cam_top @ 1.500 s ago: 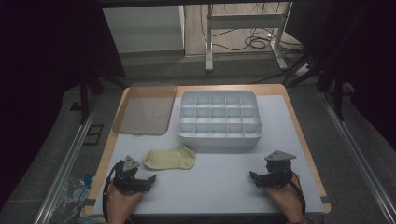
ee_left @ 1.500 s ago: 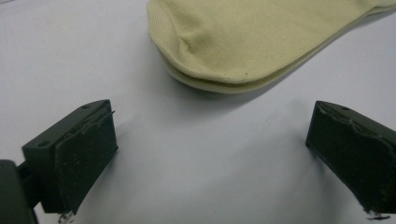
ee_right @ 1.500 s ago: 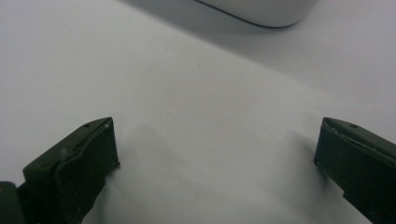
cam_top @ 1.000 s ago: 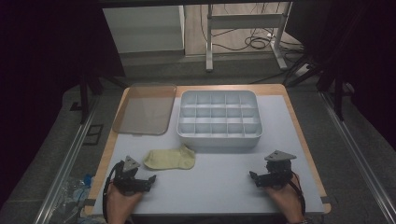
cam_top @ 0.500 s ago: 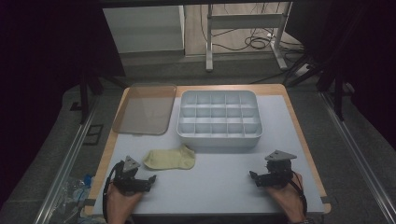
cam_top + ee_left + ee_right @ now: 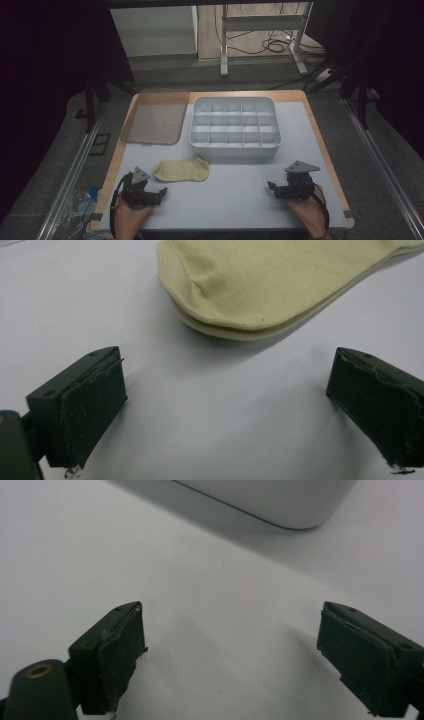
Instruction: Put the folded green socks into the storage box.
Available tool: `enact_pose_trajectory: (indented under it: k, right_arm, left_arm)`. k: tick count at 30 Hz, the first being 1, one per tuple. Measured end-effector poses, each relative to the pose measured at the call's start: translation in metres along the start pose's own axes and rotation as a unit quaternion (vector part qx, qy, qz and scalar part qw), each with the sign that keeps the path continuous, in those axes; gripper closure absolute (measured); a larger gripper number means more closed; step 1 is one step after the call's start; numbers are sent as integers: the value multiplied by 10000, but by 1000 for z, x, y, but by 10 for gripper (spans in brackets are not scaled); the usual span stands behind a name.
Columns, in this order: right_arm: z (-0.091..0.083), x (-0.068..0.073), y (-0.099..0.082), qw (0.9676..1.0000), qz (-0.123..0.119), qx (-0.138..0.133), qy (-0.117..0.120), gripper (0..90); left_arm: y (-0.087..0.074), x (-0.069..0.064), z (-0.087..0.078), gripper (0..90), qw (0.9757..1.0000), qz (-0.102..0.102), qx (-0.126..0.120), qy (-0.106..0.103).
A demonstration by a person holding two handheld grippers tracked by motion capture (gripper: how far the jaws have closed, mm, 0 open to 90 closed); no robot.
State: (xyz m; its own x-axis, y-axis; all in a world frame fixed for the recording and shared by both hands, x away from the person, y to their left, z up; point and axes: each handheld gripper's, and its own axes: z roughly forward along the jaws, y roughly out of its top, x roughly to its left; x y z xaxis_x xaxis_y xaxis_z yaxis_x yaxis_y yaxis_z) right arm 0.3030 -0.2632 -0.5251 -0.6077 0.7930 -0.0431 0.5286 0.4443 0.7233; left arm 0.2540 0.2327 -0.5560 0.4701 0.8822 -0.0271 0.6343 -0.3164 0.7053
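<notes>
A pale yellow sock [image 6: 182, 170] lies flat on the white table top, left of centre, folded double in the left gripper view [image 6: 270, 285]. My left gripper [image 6: 161, 191] rests on the table just below and left of it, open, its pads [image 6: 95, 410] wide apart and the sock's toe end a little beyond them. My right gripper [image 6: 270, 186] rests near the front right, open with nothing between its pads [image 6: 117, 660]; its jaws have just been closing slightly. My right gripper [image 6: 230, 645] points at bare table, short of the tray's corner [image 6: 280, 500].
A white tray [image 6: 235, 146] divided into several empty compartments stands at the table's middle back. A translucent brownish lid [image 6: 156, 116] lies flat to its left. The table's wooden edge [image 6: 330, 160] runs along the right side. A hand holds each gripper at the front edge.
</notes>
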Motion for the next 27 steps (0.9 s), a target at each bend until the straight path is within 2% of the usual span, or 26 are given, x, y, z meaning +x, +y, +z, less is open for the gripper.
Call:
enact_pose_trajectory:
  k: [5,11,22,27]
  right_arm:
    - [-1,3,4,9999,-49,-25,89,167]
    - [-1,7,12,9997,-163,1,162,167]
    - [1,17,26,9987,-330,-184,335,168]
    - [5,25,34,9981,-451,-131,390,181]
  left_arm:
    - [0,0,0,24,10000,-7,3,-6]
    - [0,0,0,24,10000,-9,6,-8]
    - [0,1,0,27,10000,-17,7,-24]
    - [0,1,0,28,10000,-21,6,-30]
